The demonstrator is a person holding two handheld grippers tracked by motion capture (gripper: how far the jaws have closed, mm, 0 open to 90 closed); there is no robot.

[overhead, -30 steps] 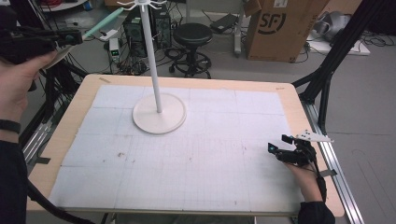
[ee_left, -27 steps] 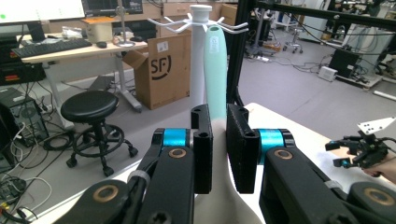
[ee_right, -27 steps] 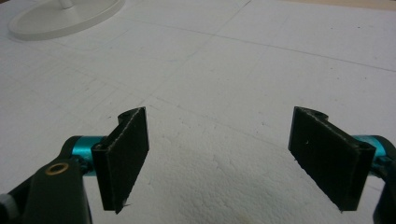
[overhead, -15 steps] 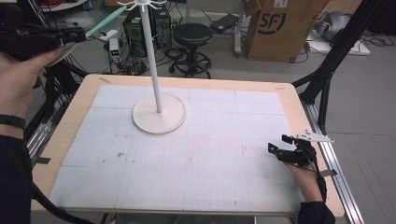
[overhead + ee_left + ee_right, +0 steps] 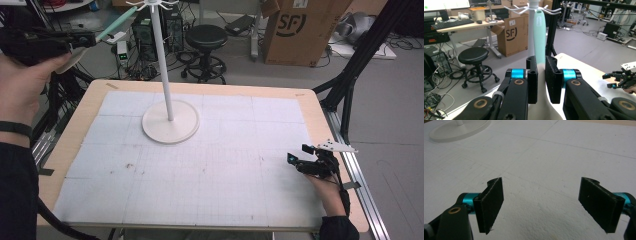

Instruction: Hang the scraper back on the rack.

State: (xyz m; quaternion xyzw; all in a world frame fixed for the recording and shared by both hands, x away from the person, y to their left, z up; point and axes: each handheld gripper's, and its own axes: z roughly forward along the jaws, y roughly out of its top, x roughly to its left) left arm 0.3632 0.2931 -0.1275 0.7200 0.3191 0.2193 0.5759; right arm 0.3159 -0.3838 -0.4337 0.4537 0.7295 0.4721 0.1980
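Observation:
A white hook stand (image 5: 165, 70) rises from a round base (image 5: 170, 123) on the white mat; its hook ring (image 5: 532, 8) is at the top. My left gripper (image 5: 91, 38) is held high off the table's left side, shut on a utensil with a mint-green handle (image 5: 118, 23) and a white wide end. In the left gripper view (image 5: 541, 68) that handle (image 5: 539, 37) points up at the hooks, close to the pole. My right gripper (image 5: 299, 159) rests low near the table's right front, open and empty (image 5: 541, 205).
A foam mat (image 5: 210, 170) covers the wooden table (image 5: 312, 107). Behind the table stand a black stool (image 5: 205, 38), a cardboard box (image 5: 300, 27) and computer cases (image 5: 145, 30). Black frame legs (image 5: 350, 85) rise at the right.
My left gripper has carried the utensil a little to the right, toward the top of the stand. The right gripper has stayed where it was.

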